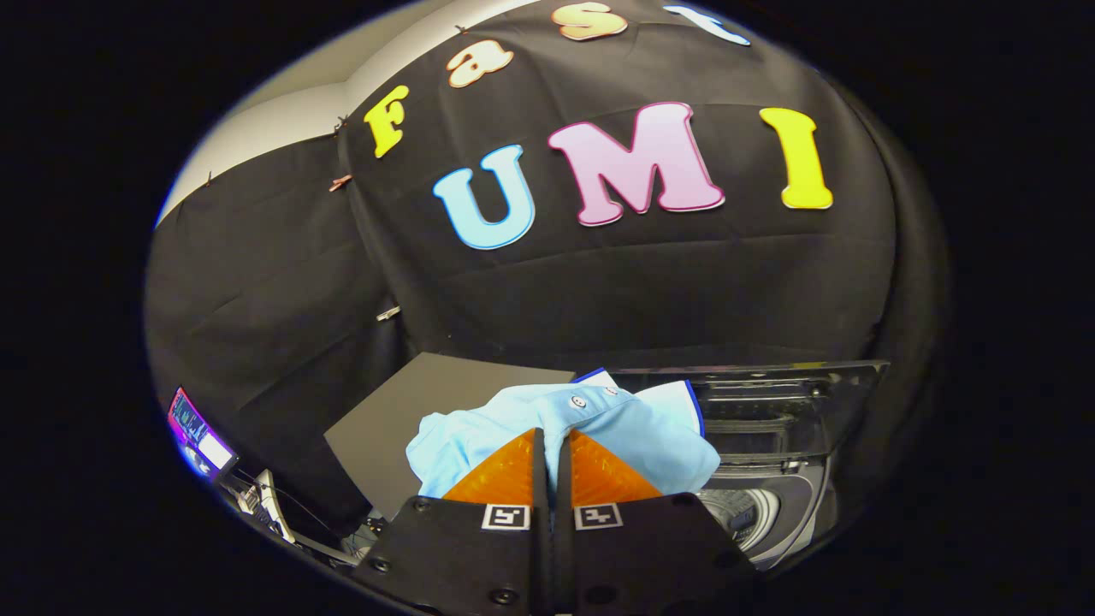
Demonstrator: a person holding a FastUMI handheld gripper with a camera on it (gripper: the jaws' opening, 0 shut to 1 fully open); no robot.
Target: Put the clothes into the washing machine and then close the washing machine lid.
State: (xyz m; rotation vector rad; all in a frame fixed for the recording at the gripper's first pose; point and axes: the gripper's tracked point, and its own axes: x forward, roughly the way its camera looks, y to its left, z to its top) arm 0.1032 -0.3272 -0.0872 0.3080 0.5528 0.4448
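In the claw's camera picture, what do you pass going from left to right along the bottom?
Lit screen → grey table → light blue shirt pinched in the claw → washing machine with its lid up.

Black cloth wall, grey tabletop below, white wall behind, lit screen beside

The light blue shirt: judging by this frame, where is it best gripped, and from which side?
The gripper is shut on the light blue shirt, pinching a bunched fold near the buttoned collar from above. That looks a sound choice: the gathered cloth gives both fingers something thick to press on, and the rest hangs free below, ready to lower into the open washing machine beyond and to the right.
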